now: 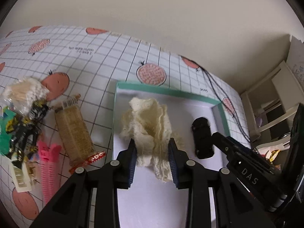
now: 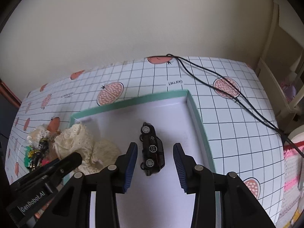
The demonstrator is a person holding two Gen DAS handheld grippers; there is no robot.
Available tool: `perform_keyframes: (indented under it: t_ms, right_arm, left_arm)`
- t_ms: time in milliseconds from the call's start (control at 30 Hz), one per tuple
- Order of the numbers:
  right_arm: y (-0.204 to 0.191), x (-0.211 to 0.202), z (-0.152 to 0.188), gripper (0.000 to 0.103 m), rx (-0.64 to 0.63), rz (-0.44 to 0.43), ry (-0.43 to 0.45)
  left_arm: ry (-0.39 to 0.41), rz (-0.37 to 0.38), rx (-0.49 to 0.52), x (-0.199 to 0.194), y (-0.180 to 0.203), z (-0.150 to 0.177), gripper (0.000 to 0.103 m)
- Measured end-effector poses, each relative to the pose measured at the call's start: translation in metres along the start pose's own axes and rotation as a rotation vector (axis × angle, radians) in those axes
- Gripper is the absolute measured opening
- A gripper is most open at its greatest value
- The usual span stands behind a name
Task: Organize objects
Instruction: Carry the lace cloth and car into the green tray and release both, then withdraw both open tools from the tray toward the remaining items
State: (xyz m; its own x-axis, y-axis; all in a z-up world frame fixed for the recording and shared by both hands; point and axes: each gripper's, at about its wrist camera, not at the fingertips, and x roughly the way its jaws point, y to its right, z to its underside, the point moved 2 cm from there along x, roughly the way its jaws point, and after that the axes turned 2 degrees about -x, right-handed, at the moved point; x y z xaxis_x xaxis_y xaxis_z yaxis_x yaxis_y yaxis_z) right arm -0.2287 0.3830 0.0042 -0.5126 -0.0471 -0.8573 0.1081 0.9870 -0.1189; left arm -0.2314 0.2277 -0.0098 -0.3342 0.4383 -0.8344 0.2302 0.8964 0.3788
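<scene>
The left gripper [image 1: 152, 152] is clamped on a cream knit cloth [image 1: 150, 125], its two blue-padded fingers pressing the bunched fabric from both sides. The cloth hangs over the white floor of a shallow box [image 1: 167, 92] with a teal rim, near the box's left wall. The right gripper [image 2: 154, 158] has its jaws spread wide, with nothing between the pads. It hovers over a black toy car [image 2: 152, 150], which lies on its side on the box floor, wheels facing left, closer to the box's right wall than to the cloth. The car touches neither finger.

The box sits on a table under a grid-pattern tablecloth [image 2: 237, 133] printed with pink fruit. Its far right corner is near the far edge of the table. A black cable [image 2: 218, 87] runs from the far edge across the tablecloth and off the right edge, passing beside that corner.

Left of the box, toward the table's left edge, lie a clear tube of toothpicks [image 1: 75, 127] with a red cap, a pink hair roller [image 1: 48, 163], a second cream knit piece [image 1: 26, 91], and a jumble of black-and-yellow wrappers [image 1: 28, 125] and green bits. What else is in that pile cannot be told.
</scene>
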Motion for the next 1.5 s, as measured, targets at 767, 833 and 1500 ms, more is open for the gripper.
perform_keyframes:
  t_ms: [767,833,1500]
  right_arm:
    - [-0.011,-0.004,0.002,0.042,-0.036,-0.010,-0.015]
    - [-0.013,-0.005,0.001,0.049,-0.043,-0.009,-0.009]
    - [-0.017,-0.004,0.000,0.103,-0.062,-0.021,0.026]
  left_arm:
    - [0.089,-0.138,-0.013,-0.035,-0.022,-0.016,0.046]
    - [0.094,-0.159,-0.017,-0.037,-0.025,-0.018,0.053]
    - [0.146,-0.264,-0.047,-0.043,-0.047,-0.024,0.103]
